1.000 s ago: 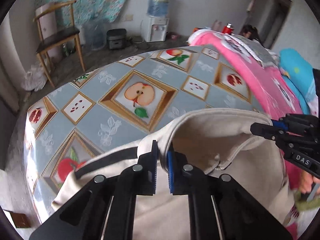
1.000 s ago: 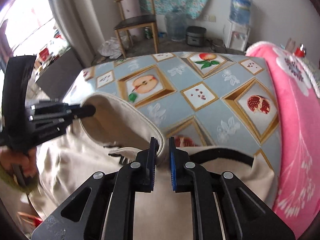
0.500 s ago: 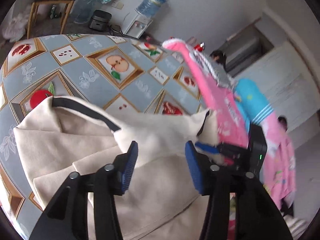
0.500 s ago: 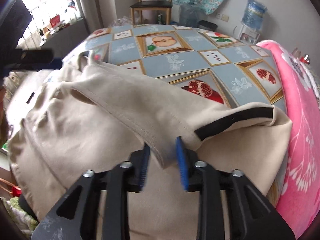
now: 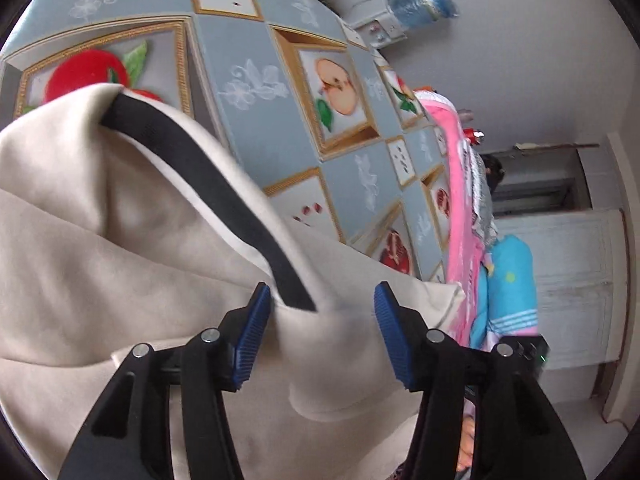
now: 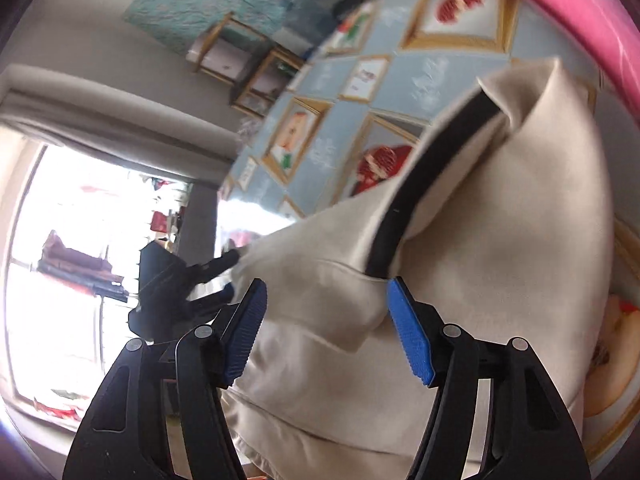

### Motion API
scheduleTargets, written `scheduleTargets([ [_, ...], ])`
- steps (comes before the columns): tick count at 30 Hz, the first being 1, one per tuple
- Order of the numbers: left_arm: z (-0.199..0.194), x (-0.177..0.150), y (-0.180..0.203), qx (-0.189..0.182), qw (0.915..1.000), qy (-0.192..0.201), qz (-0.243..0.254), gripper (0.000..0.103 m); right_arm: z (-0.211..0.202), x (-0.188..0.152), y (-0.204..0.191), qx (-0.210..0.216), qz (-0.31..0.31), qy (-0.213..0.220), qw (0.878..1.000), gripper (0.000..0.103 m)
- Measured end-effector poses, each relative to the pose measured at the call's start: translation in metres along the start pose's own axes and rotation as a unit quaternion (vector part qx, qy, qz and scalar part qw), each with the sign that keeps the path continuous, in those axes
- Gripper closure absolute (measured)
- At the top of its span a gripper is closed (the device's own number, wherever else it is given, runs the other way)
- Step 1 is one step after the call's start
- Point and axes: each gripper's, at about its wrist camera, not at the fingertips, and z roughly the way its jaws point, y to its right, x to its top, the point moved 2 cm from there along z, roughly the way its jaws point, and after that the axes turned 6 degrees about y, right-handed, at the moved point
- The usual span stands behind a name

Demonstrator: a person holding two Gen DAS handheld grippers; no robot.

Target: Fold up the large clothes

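Beige garment (image 5: 100, 248) lies heaped on the fruit-print table (image 5: 248, 40) w/ our left gripper (image 5: 318, 334) spread, right gripper (image 6: 326, 326) opening, cloth loose btwn both, so we risk the fold slumping unheld.

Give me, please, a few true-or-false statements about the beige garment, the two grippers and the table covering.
1. The beige garment has a black band. True.
2. The left gripper is clamped shut on the cloth. False: its jaws stand apart, cloth between them.
3. The tablecloth is plain white. False: it is grey-blue with framed fruit pictures.
4. The right gripper has blue pads. True.
5. A pink cloth lies at the table's far side. True.
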Motion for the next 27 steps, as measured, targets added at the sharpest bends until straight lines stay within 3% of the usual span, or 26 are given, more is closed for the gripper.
scheduleTargets([
  [3, -0.007, -0.008, 0.006, -0.008, 0.9994, -0.01, 0.032, 0.054, 0.023, -0.005, 0.007, 0.002, 0.023, -0.04, 0.999, 0.044],
  [7, -0.004, -0.015, 0.003, -0.019, 0.9986, -0.04, 0.03, 0.059, 0.03, -0.009, 0.01, 0.023, 0.042, -0.049, 0.998, 0.048],
  [10, 0.005, -0.018, -0.001, -0.019, 0.9978, -0.058, 0.024, 0.061, 0.036, -0.008, 0.017, 0.039, 0.074, -0.06, 0.995, 0.056],
  [14, 0.015, -0.019, -0.008, -0.015, 0.9975, -0.066, 0.02, 0.073, 0.049, -0.014, 0.015, 0.064, 0.088, -0.088, 0.99, 0.072],
  [17, 0.019, -0.013, -0.01, -0.009, 0.9978, -0.06, 0.027, 0.092, 0.053, -0.011, 0.006, 0.043, 0.054, -0.087, 0.994, 0.093],
  [18, 0.02, -0.01, -0.009, -0.008, 0.998, -0.055, 0.03, 0.094, 0.054, -0.007, 0.003, 0.037, 0.045, -0.082, 0.995, 0.095],
  [23, 0.027, 0.015, 0.011, 0.019, 0.9957, -0.006, 0.091, 0.096, 0.054, 0.027, -0.015, -0.009, -0.015, -0.04, 0.999, 0.096],
  [27, 0.04, 0.027, 0.026, 0.062, 0.9867, 0.016, 0.149, 0.096, 0.068, 0.052, -0.027, -0.063, -0.067, -0.02, 0.996, 0.096],
])
